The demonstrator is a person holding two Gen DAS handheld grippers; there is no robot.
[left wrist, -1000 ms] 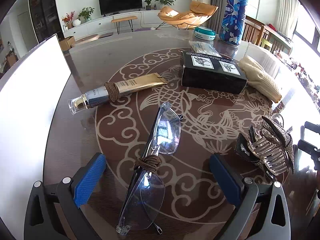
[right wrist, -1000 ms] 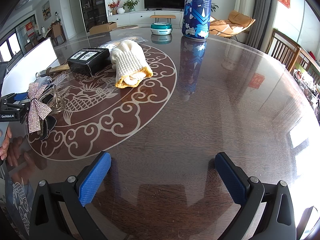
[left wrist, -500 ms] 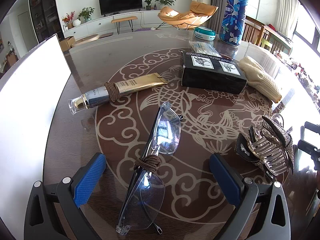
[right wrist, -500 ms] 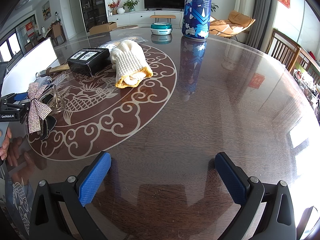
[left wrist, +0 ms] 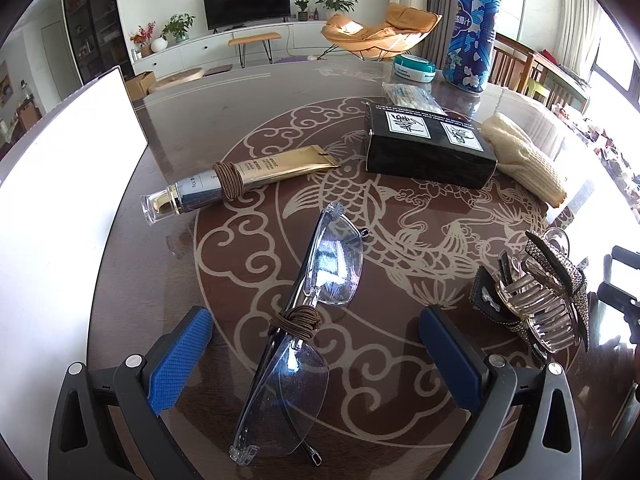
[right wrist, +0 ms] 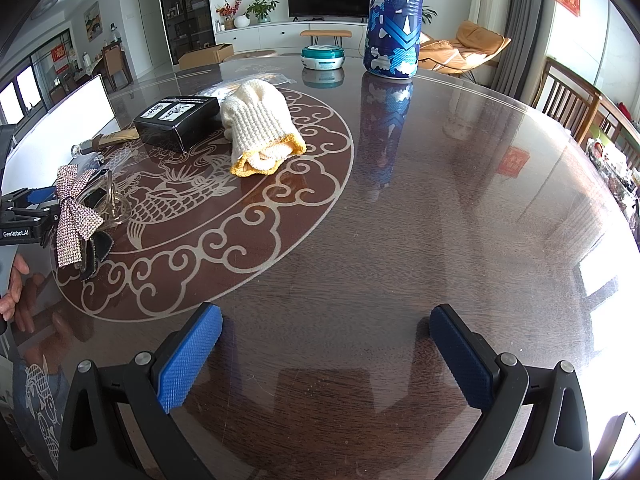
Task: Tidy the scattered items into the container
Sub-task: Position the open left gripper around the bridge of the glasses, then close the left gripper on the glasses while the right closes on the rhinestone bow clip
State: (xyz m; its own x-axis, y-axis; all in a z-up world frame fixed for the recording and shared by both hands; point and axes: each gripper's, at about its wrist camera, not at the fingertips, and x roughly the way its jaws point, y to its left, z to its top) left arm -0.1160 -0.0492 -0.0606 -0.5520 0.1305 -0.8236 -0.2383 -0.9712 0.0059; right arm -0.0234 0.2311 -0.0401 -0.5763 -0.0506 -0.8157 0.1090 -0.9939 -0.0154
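L gripper (left wrist: 316,354): jaws wide apart, blue pads level, low over surface, nothing between pads gripped. R gripper (right wrist: 326,354): jaws wide apart, empty, low, level. Person's hand (right wrist: 12,292) at far left edge of R view, fingers curled on L unit's handle.

Bright daylight from right windows; glare on table (right wrist: 460,184); fisheye-warped, dark corners.

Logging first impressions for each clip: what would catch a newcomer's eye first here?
Probably the clear glasses with a brown hair tie wound round them, lying between the open left tool's blue pads. Next, the rhinestone-bow hair clip to their right, and the tall blue canister at the table's far side.
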